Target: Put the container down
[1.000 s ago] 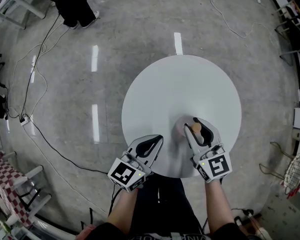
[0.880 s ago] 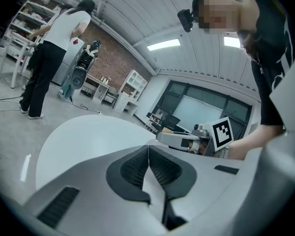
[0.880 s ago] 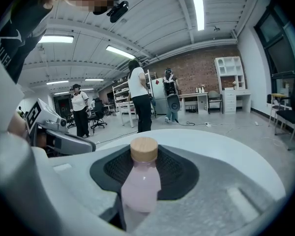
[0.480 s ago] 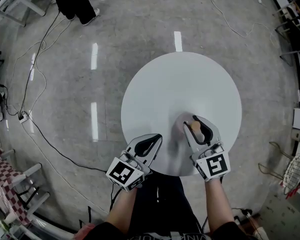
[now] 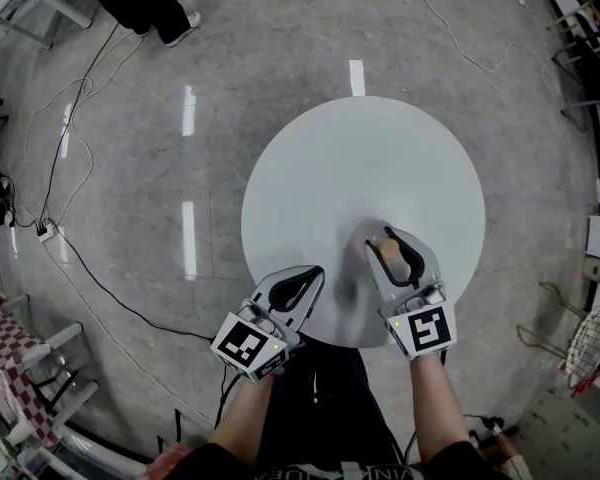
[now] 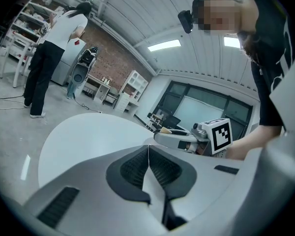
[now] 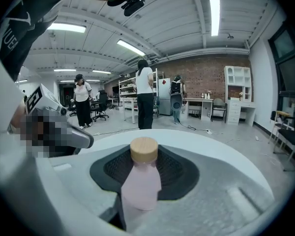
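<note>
A pale pink bottle (image 7: 141,183) with a round wooden cap (image 7: 144,150) sits between the jaws of my right gripper (image 7: 144,170), which is shut on it. In the head view that gripper (image 5: 390,253) hangs over the front right part of the round white table (image 5: 360,168), the cap (image 5: 387,252) showing at its tip. Whether the bottle's base touches the table is hidden. My left gripper (image 5: 298,286) rests at the table's front edge. Its ribbed pads meet with nothing between them (image 6: 148,156). The left gripper view also shows the right gripper (image 6: 179,139) off to the right.
Cables (image 5: 70,168) trail over the grey floor left of the table. A person in dark trousers (image 5: 145,8) stands at the far left. A wire basket (image 5: 590,348) lies at the right. Shelves and desks line the brick wall (image 7: 206,77) beyond.
The right gripper has rolled a little with the bottle in it. The left gripper has hardly moved.
</note>
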